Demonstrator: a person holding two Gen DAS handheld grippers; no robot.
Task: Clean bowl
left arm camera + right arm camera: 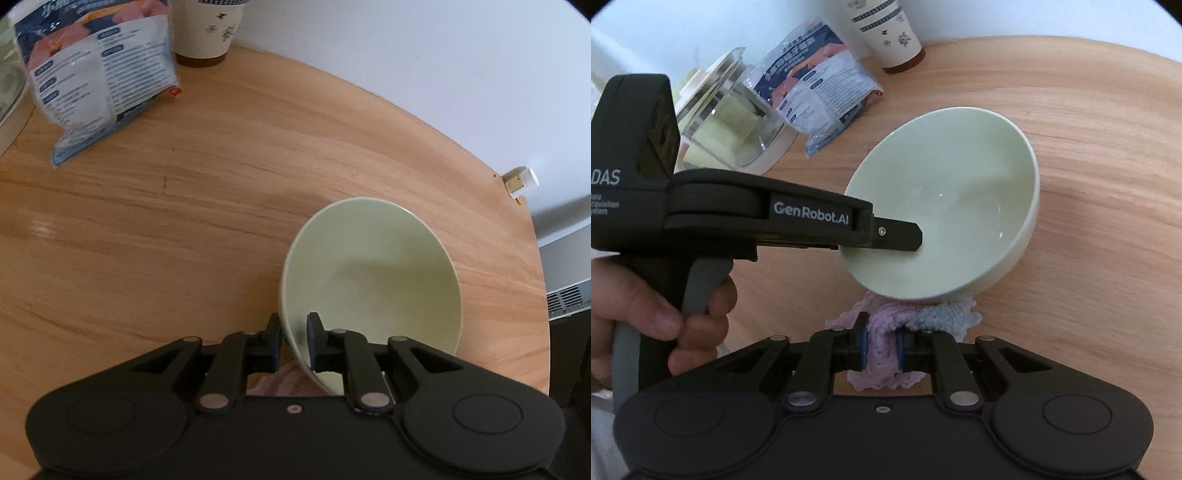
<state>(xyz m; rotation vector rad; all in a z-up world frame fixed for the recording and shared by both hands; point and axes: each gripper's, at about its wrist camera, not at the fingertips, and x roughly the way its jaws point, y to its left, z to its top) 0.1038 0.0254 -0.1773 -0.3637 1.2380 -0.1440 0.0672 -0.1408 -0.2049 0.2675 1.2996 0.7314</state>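
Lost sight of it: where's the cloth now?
In the right wrist view, the pink cloth is pinched in the right gripper, just under the tilted bowl's near rim.

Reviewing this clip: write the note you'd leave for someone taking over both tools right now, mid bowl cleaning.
Left tool: shut on the rim of the green bowl, one finger inside and one outside, holding it tilted on the wooden table.
Right tool: shut on the pink cloth, which lies on the table just below the bowl's lowered edge, part of it tucked under the bowl.
Done: bowl gripped and tipped up, cloth in hand. The inside looks clean, with a few glints.
Left: bring the cloth into the bowl if it needs wiping, then set the bowl down flat and release.
Nearby: pouch, paper cup, glass jar.
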